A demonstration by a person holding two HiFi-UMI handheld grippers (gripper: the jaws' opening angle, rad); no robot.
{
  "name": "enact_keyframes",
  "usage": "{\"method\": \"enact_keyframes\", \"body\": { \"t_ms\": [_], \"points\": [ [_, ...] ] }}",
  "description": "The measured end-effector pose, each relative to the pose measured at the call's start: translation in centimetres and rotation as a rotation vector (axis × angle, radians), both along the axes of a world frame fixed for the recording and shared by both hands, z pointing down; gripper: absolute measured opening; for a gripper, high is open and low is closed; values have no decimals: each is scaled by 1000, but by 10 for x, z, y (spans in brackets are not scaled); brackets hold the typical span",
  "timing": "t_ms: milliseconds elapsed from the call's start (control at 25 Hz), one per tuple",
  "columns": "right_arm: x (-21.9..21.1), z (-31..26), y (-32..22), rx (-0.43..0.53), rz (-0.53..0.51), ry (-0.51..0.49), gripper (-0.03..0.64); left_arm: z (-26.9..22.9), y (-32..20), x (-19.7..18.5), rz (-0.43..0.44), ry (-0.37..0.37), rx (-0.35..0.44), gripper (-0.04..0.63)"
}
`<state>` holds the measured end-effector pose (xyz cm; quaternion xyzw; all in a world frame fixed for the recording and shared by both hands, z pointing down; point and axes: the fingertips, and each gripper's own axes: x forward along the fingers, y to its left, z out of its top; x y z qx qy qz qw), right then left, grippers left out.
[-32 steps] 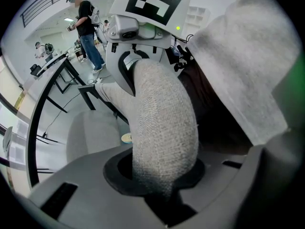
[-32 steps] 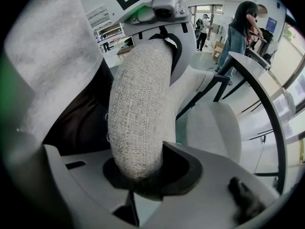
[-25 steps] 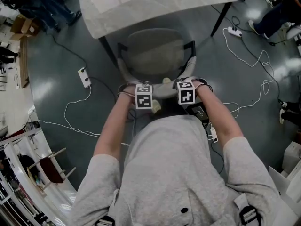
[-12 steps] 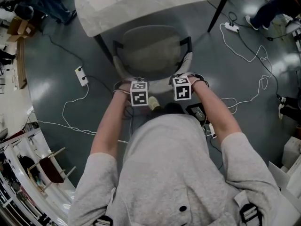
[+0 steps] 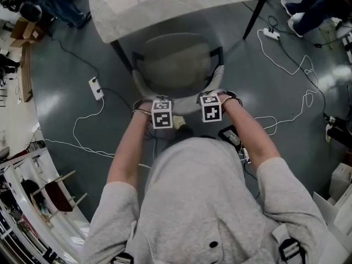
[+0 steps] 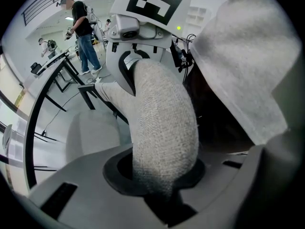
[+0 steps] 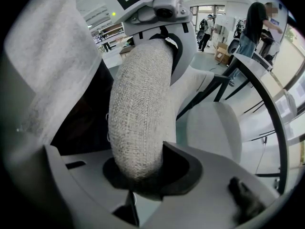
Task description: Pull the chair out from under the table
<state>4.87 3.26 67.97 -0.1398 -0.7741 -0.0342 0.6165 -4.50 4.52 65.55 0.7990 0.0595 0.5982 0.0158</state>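
Gripping — left tongs clamped part-closed on chair backrest | right tongs clamped on it too

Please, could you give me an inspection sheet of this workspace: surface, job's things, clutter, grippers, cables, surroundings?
Surface: dark glossy floor.
Job's things: table with light top; padded chair, its seat close to the table's edge.
Clutter: small dark device on the floor, kind unclear.
Grippers: left gripper and right gripper each shut on the chair's backrest.
Cables: white cables loop over the floor; two power strips.
Surroundings: other people's legs at the far corners; a rack at lower left.
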Motion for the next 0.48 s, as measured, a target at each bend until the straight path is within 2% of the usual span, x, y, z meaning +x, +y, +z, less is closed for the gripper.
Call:
{"method": "enact_keyframes", "body": {
  "t_ms": [480],
  "points": [
    [10, 1, 44, -1, -29, 1, 97, 1, 45, 11, -19, 1, -22, 118]
  ]
}}
